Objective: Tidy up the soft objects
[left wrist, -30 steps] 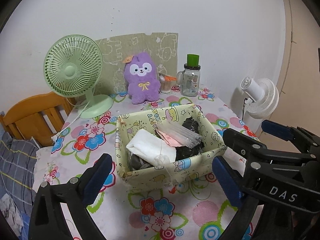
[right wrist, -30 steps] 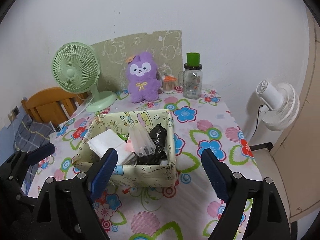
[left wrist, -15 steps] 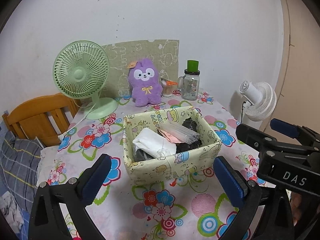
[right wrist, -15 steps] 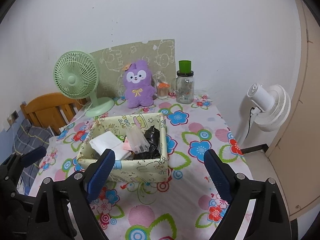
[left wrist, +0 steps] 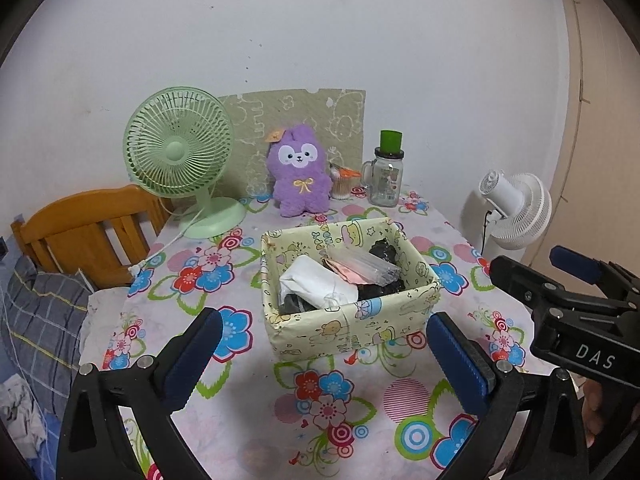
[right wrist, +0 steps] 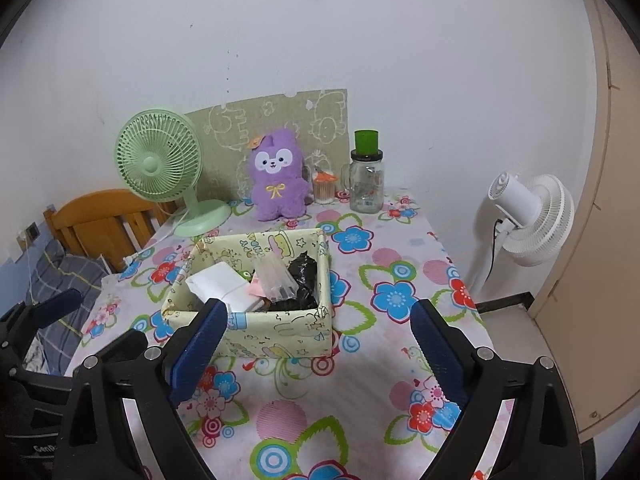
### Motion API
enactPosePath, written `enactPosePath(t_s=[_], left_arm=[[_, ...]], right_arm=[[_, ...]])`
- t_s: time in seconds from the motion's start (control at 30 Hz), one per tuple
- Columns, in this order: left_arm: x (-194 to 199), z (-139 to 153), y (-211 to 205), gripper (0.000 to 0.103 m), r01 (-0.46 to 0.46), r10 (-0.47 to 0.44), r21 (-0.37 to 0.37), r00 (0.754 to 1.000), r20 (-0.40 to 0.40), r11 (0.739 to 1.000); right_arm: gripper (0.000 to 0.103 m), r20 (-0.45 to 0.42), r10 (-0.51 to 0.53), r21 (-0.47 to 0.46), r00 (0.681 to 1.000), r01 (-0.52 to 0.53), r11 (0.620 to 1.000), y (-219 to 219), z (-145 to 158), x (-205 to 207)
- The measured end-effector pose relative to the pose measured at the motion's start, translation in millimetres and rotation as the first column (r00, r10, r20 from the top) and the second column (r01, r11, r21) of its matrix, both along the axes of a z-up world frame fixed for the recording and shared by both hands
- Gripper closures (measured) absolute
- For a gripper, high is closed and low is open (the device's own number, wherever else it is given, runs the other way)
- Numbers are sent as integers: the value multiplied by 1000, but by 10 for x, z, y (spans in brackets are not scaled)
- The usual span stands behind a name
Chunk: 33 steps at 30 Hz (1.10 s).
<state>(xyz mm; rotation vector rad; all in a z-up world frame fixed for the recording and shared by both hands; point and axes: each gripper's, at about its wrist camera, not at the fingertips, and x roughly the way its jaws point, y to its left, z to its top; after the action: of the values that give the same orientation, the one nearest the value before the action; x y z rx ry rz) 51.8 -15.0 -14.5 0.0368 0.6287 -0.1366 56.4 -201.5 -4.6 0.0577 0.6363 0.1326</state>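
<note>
Both my tongs, left (left wrist: 320,344) and right (right wrist: 316,336), have backed off the box (left wrist: 348,320) mid-table, empty; the right's still opening. Soft things sit inside; looks finished.

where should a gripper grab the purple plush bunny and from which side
Probably the torso, around the yellow bow, coming from the front. The purple plush bunny sits upright against the green board at the table's far edge, so its back is blocked. Its body is narrower than its head and soft enough to squeeze. The jar and small cup crowd one side, so a frontal approach looks clearest.
</note>
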Motion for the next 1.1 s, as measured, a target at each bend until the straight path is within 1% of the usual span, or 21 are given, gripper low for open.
enactPosePath(t_s=[0.43, 0.7, 1.1], left_arm=[[-187, 82, 111, 0, -42, 43, -19, 999, 32, 999], [-253, 73, 153, 0, -55, 56, -32, 998, 33, 998], [-378, 106, 194, 0, -73, 76, -53, 995, 64, 996]], right_arm=[[8, 10, 21, -10, 1000, -21, 1000, 44, 26, -197], [8, 21, 26, -23, 999, -25, 999, 105, 35, -308], [7, 57, 18, -22, 998, -17, 1000, 128, 92, -411]])
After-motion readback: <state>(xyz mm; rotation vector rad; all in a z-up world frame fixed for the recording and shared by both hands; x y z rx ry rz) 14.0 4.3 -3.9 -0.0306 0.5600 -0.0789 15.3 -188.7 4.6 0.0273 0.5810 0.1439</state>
